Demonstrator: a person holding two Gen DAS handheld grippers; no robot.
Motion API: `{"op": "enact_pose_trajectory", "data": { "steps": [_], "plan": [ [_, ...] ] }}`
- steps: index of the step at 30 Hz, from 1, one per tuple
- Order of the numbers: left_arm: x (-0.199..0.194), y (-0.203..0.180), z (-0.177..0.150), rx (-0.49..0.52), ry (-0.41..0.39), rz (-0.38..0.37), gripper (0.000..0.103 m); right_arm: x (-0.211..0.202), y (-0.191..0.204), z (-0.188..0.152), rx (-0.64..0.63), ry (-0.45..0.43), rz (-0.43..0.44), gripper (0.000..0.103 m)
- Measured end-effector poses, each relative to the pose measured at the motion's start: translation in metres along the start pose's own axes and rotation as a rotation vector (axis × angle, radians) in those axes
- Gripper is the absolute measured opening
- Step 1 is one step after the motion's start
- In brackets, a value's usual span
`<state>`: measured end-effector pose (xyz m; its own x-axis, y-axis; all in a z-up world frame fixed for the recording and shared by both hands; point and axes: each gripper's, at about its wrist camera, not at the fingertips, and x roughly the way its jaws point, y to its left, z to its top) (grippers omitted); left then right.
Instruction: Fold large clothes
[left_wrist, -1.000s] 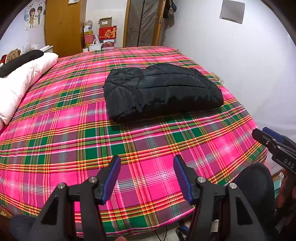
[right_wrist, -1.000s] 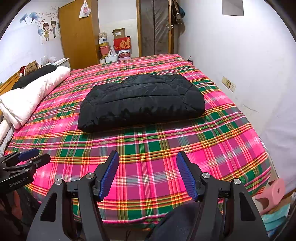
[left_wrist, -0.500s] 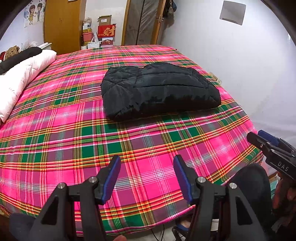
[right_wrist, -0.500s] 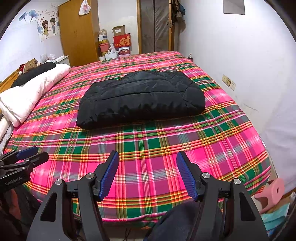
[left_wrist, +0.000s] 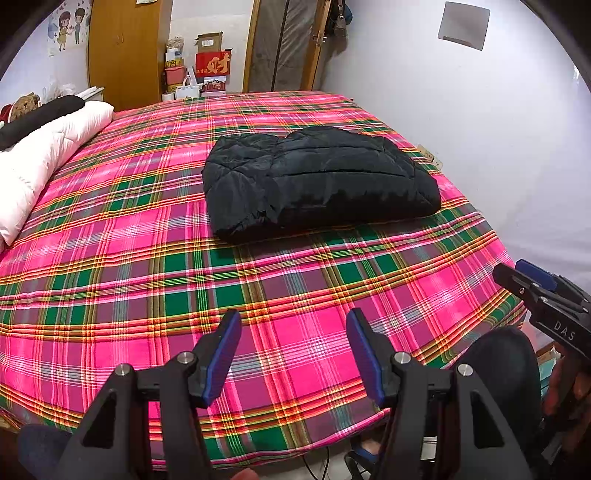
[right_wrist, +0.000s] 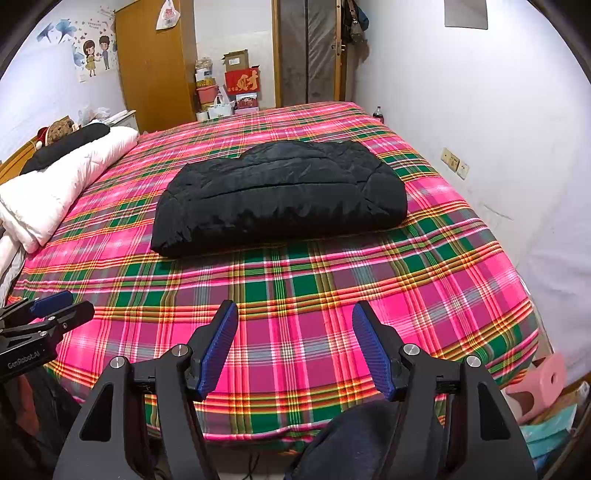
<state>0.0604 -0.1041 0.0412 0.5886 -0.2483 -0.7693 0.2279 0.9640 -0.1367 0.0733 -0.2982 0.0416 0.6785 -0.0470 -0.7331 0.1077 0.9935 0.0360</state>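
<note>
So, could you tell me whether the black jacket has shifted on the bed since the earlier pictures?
No. The black jacket lies on the same plaid stripes of the bedsheet as before.

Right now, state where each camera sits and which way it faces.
Left wrist: on the left gripper, facing down across the plaid bed at the folded black jacket; open jaws, right gripper at right edge.
Right wrist: on the right gripper, facing likewise; open jaws, left gripper at left edge.
Shared: bed, jacket, white duvet, wardrobe.
</note>
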Motion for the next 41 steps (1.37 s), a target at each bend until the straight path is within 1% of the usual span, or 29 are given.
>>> {"op": "enact_pose_trajectory", "data": {
  "steps": [4, 16, 22, 27, 41],
  "plan": [
    [0.0010, 0.0009, -0.0004, -0.010, 0.008, -0.017, 0.061, -0.0003, 0.0002, -0.0001, -0.001, -0.001, 0.000, 0.064],
    [0.0020, 0.0014, -0.0017, -0.019, 0.012, -0.031, 0.061, 0.0009, 0.0006, -0.0011, 0.000, 0.002, -0.004, 0.064],
    [0.0016, 0.0009, -0.0014, -0.017, 0.007, -0.004, 0.061, 0.0010, 0.0010, -0.0016, 0.000, 0.003, -0.006, 0.064],
    [0.0017, -0.0040, -0.0011, 0.005, 0.003, 0.015, 0.061, 0.0027, 0.0006, -0.0030, -0.001, 0.005, -0.007, 0.064],
    [0.0085, -0.0070, -0.0015, 0.006, 0.006, 0.004, 0.061, 0.0027, 0.0001, -0.0035, -0.003, 0.003, -0.010, 0.064]
  ]
}}
